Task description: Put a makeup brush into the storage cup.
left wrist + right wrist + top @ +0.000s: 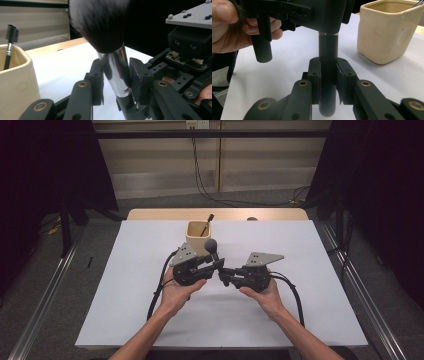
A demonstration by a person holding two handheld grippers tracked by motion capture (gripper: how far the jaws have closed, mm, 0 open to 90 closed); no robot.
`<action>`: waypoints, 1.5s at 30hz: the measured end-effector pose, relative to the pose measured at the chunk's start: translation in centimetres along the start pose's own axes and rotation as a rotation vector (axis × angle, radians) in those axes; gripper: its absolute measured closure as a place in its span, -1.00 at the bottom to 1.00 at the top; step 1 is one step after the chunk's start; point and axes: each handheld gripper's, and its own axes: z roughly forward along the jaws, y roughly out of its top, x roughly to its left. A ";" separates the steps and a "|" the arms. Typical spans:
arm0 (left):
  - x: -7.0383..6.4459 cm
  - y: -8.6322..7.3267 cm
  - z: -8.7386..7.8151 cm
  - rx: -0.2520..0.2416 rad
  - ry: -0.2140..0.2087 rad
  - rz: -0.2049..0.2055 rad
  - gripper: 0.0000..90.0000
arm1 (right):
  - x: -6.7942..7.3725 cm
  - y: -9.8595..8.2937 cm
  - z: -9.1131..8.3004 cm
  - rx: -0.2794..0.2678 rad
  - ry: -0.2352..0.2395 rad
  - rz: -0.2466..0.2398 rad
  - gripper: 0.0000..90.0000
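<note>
Gripping one makeup brush (212, 248) between them, the left gripper (216, 263) and the right gripper (225, 271) meet nose to nose above the middle of the white table (125, 290). In the left gripper view, the jaws are clenched on the brush's shiny metal collar (117, 72), with the dark, fluffy bristle head (100, 22) rising straight above the pads and slightly blurred. In the right gripper view, the jaws are closed on the black handle (327, 65) lower down, its rounded end hanging just below the pads and the left gripper's body directly above them. The brush stands nearly upright, tilted a little, its head above both tools in the high view.

Just beyond the left gripper's tips sits a cream square cup (199, 236), apart from the brush; in the right gripper view it stands ahead and off to the right. A thin black brow brush (10, 42) leans inside the cup, its comb head poking above the rim. A person's hands (176, 292) hold both tools from behind, cables (159, 292) trailing back along the forearms.
</note>
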 end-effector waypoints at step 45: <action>-0.4 0.3 0.0 0.004 -0.027 -0.009 0.58 | -0.1 0.5 -0.4 -0.020 -0.004 -0.006 -0.29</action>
